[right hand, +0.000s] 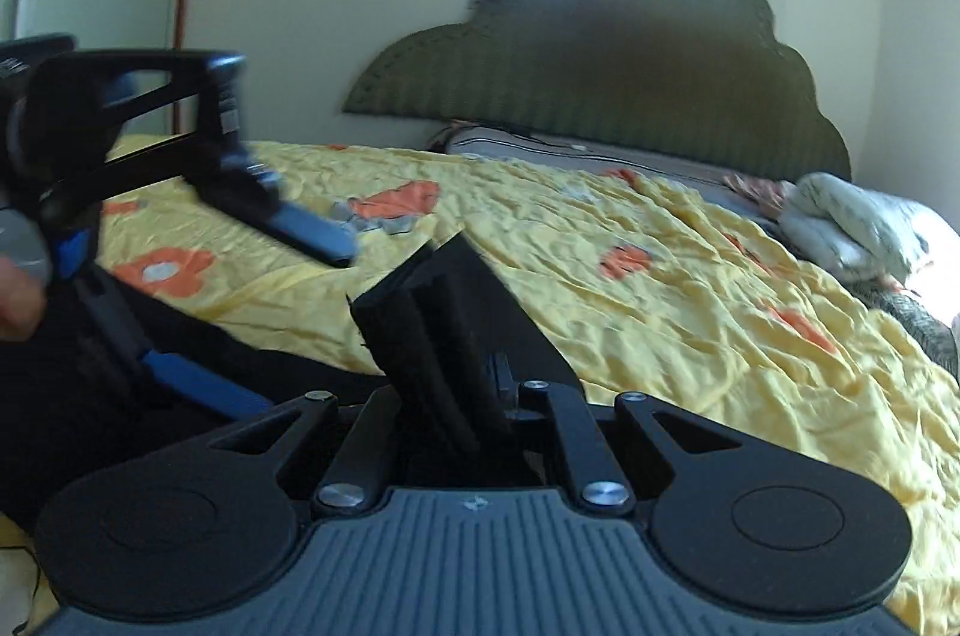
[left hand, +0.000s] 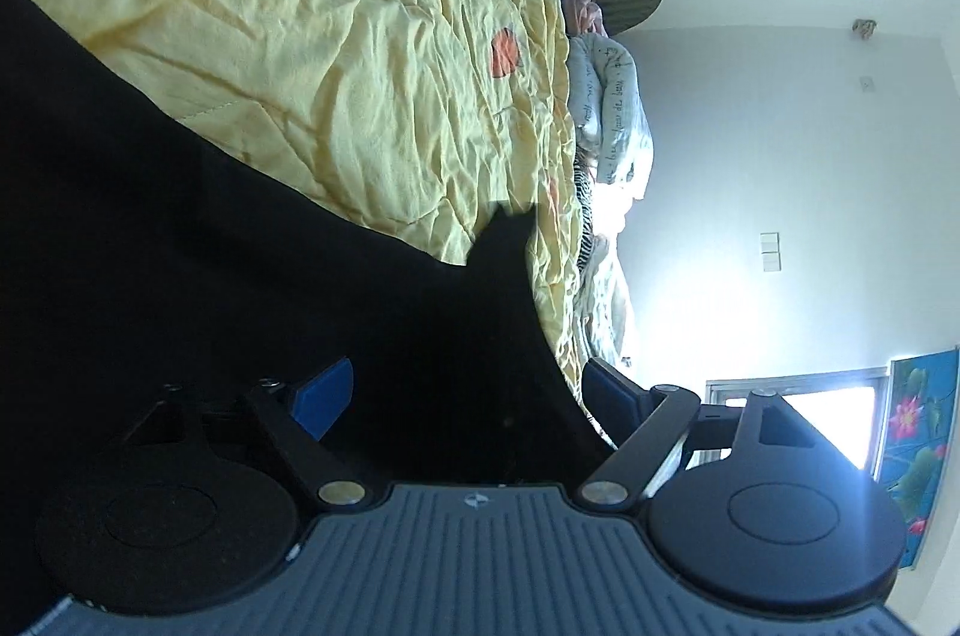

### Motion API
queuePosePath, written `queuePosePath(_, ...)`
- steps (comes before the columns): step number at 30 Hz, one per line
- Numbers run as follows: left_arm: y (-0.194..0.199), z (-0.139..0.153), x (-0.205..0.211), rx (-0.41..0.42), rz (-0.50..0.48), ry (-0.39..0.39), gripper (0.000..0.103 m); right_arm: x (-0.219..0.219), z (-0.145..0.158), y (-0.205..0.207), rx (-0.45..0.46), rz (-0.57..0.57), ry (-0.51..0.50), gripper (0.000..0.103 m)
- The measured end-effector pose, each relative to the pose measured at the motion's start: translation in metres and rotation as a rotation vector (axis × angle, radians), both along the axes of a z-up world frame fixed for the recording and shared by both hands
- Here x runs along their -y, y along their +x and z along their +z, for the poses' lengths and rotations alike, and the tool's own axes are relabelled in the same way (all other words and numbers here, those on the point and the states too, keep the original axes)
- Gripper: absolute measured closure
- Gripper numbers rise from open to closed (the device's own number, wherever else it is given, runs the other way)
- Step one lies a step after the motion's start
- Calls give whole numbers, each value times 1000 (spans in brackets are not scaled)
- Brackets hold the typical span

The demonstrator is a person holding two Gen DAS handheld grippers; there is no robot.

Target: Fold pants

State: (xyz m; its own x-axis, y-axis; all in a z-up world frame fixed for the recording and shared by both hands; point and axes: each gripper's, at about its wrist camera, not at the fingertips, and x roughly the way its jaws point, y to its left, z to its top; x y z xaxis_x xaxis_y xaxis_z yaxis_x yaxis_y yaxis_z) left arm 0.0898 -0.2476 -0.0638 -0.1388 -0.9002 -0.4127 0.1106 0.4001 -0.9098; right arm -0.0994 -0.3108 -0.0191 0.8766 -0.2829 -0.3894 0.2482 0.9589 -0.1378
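Your left gripper's fingers stand wide apart, empty, with the black pants spread between and ahead of them on the yellow bedspread. In the right view, your right gripper is clamped on a bunched pants edge, the left gripper open just beside it.

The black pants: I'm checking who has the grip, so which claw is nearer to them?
Right. The right claw is clamped on the black pants; the left claw stands open over them.
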Motion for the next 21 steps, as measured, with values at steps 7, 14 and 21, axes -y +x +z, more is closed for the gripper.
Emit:
queuePosePath(7, 15, -16, 4, -80, 67, 4, 21, -47, -5, 5, -43, 67, -181, 95)
queuePosePath(14, 19, -6, -8, 53, 48, 100, 86, -70, -9, 9, -79, 103, -246, 95)
queuePosePath(21, 3, 25, -26, 331, 15, 221, 96, -99, -13, 15, -109, 143, -279, 95)
